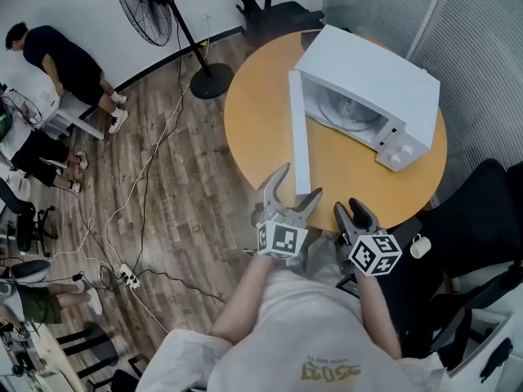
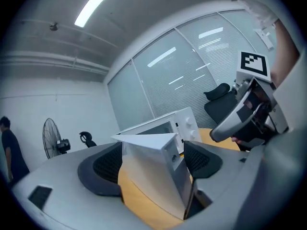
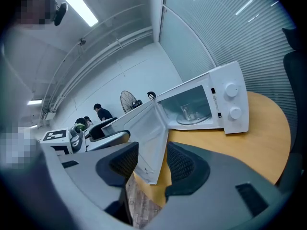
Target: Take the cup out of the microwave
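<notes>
A white microwave [image 1: 372, 88] stands on the round wooden table [image 1: 261, 113], its door [image 1: 300, 133] swung wide toward me. In the right gripper view a clear glass cup [image 3: 187, 113] sits on the turntable inside. My left gripper [image 1: 301, 180] is at the door's free end. In the left gripper view [image 2: 153, 162] the door's edge [image 2: 153, 176] lies between the wide-open jaws, and the pads stand clear of it. My right gripper [image 1: 351, 211] hovers at the table's near edge, to the right of the door. It is open with nothing held [image 3: 153, 164].
A standing fan [image 1: 147, 6] and office chairs stand beyond the table. Cables and a power strip [image 1: 127, 276] lie on the wood floor at the left, where several people are. A black chair [image 1: 474, 219] sits close at the right, by a glass partition.
</notes>
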Demonstrator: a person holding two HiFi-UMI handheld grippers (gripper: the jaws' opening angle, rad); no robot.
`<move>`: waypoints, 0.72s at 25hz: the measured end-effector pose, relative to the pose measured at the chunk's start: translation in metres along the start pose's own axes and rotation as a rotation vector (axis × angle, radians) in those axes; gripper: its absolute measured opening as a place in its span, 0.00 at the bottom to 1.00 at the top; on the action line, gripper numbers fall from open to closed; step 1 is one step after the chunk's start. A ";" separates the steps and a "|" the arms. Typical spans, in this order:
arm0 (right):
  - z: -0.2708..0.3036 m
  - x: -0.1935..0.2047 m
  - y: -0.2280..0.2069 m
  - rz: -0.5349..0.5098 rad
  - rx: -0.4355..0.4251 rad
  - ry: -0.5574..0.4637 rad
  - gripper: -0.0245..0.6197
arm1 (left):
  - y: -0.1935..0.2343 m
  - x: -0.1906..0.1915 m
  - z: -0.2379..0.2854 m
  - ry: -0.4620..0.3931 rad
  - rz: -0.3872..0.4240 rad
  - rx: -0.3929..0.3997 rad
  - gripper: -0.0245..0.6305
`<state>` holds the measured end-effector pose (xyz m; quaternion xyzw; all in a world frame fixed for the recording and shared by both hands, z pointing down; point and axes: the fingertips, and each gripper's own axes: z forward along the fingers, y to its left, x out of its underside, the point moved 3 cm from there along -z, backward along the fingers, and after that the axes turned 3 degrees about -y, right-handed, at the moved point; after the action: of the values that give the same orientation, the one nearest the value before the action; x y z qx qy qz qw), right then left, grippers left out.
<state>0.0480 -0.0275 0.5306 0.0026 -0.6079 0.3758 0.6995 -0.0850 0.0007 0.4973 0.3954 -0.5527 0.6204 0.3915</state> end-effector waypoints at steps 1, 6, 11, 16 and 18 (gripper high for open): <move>0.002 0.000 0.001 -0.001 -0.003 0.002 0.33 | 0.002 0.003 -0.001 0.007 -0.019 -0.002 0.65; 0.013 -0.001 0.005 -0.013 -0.032 0.015 0.33 | 0.008 0.017 -0.005 0.046 -0.139 -0.006 0.59; 0.028 -0.005 0.014 -0.031 -0.071 0.024 0.33 | 0.021 0.029 -0.017 0.074 -0.209 -0.055 0.53; 0.039 -0.008 0.024 -0.052 -0.109 0.030 0.33 | 0.035 0.040 -0.026 0.091 -0.295 -0.091 0.47; 0.043 -0.012 0.031 -0.074 -0.123 0.031 0.33 | 0.041 0.047 -0.030 0.101 -0.378 -0.096 0.41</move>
<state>-0.0043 -0.0317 0.5176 -0.0238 -0.6184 0.3117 0.7210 -0.1422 0.0295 0.5232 0.4415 -0.4772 0.5279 0.5466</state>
